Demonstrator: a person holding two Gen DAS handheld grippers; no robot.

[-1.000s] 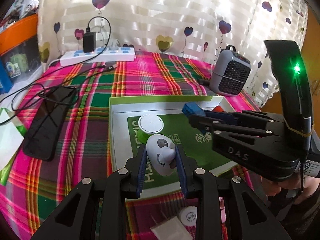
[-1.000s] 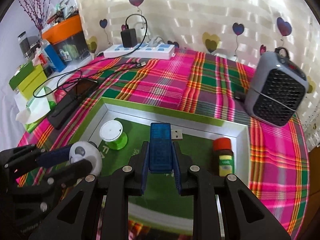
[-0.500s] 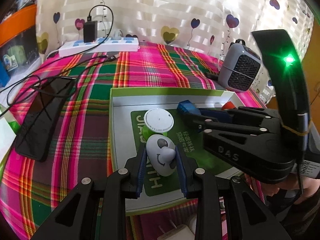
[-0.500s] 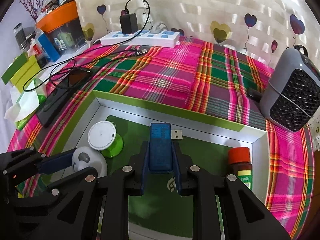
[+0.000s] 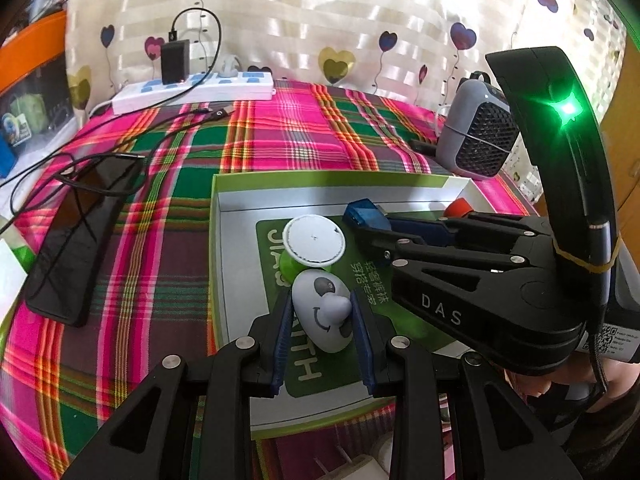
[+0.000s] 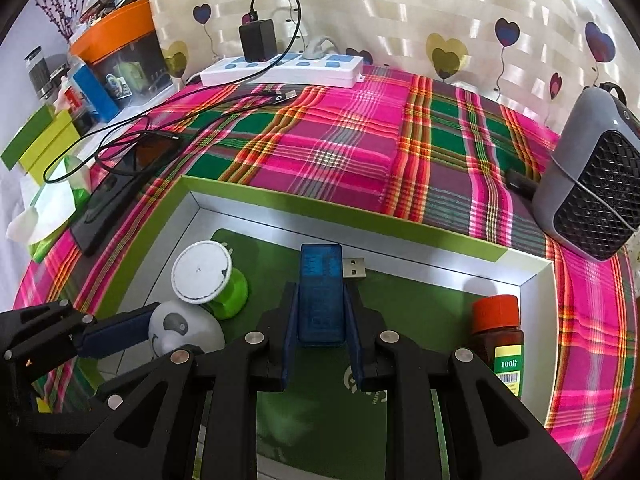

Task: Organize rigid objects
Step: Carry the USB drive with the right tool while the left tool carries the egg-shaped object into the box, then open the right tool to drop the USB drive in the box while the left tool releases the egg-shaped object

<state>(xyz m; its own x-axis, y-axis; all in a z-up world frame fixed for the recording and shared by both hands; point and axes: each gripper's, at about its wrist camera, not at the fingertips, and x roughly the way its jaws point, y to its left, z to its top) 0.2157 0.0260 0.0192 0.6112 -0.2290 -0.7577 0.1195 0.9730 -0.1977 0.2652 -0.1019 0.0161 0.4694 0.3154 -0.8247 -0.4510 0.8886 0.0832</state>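
Left gripper [image 5: 322, 322] clamps the white egg toy [image 5: 320, 314]; right gripper [image 6: 322, 320] grips the blue USB stick [image 6: 322, 292], centre frame, over the box [image 6: 400, 224].

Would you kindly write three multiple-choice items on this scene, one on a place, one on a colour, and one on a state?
1. Where does the brown bottle stand?
A. Inside the green-rimmed box
B. On the power strip
C. On the phone

2. What colour is the bottle's cap?
A. White
B. Orange-red
C. Blue

3. What does the right gripper hold?
A. Nothing
B. The white spool
C. The blue USB stick

Answers:
1 A, it stands against the box's inner wall at the right.
2 B, the cap shows orange-red above the brown body.
3 C, the jaws press both sides of the stick.
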